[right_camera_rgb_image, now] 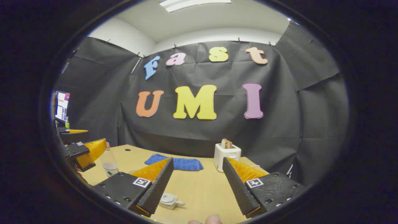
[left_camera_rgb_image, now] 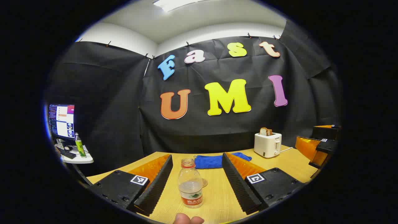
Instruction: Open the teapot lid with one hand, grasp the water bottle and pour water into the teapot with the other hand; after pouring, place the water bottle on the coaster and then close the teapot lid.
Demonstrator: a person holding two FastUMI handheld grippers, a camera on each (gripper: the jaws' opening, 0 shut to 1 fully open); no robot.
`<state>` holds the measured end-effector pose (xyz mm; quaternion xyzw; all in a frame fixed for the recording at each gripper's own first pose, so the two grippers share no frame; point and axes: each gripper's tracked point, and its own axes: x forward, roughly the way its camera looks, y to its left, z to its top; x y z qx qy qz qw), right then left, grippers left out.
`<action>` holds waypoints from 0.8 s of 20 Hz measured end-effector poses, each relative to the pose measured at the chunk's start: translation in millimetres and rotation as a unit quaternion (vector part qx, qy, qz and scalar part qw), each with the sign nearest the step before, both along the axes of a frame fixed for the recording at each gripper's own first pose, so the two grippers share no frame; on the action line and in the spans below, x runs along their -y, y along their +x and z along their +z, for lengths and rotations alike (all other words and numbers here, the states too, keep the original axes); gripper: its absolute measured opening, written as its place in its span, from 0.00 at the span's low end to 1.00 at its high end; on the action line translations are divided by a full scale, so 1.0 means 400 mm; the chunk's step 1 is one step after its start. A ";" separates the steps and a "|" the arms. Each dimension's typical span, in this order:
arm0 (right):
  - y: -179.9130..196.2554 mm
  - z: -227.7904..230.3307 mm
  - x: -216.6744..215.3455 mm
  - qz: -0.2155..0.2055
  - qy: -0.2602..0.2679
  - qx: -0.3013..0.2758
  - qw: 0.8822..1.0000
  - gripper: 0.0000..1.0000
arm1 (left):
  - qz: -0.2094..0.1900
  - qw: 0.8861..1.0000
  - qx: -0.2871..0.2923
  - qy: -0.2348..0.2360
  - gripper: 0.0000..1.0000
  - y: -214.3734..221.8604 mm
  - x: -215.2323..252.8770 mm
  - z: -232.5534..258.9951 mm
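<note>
A clear water bottle [left_camera_rgb_image: 190, 183] with no cap and a red label stands upright on the wooden table [left_camera_rgb_image: 295, 161]. It stands between the fingers of my left gripper [left_camera_rgb_image: 197, 156], which is open, with a gap on each side. A round coaster [left_camera_rgb_image: 204, 182] lies just behind the bottle. In the right gripper view, my right gripper [right_camera_rgb_image: 197, 160] is open over the table [right_camera_rgb_image: 202, 186]. A small white teapot-like object [right_camera_rgb_image: 169, 200] sits low beside its left finger, partly hidden. Far left there, the bottle [right_camera_rgb_image: 108, 163] stands by the left gripper [right_camera_rgb_image: 85, 141].
A blue cloth [left_camera_rgb_image: 217, 161] lies at the back of the table. A white toaster [left_camera_rgb_image: 268, 144] holding bread stands at the back right, with its cord trailing right. A side stand at the left carries a monitor [left_camera_rgb_image: 62, 121] and a green bottle [left_camera_rgb_image: 80, 145]. The right gripper [left_camera_rgb_image: 323, 146] shows at the far right.
</note>
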<state>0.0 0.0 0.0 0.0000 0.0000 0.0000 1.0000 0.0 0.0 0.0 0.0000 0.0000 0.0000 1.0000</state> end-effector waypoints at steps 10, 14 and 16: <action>0.007 -0.032 0.017 -0.016 0.021 -0.021 0.999 0.97 | 0.011 1.000 -0.015 0.002 0.99 0.000 -0.046 -0.058; 0.007 -0.034 0.005 -0.013 0.003 -0.021 1.000 0.95 | 0.005 1.000 -0.007 -0.004 0.99 0.006 -0.047 -0.045; 0.006 -0.041 -0.011 -0.005 0.006 -0.025 1.000 0.96 | -0.003 1.000 -0.010 -0.010 0.99 0.003 -0.041 -0.051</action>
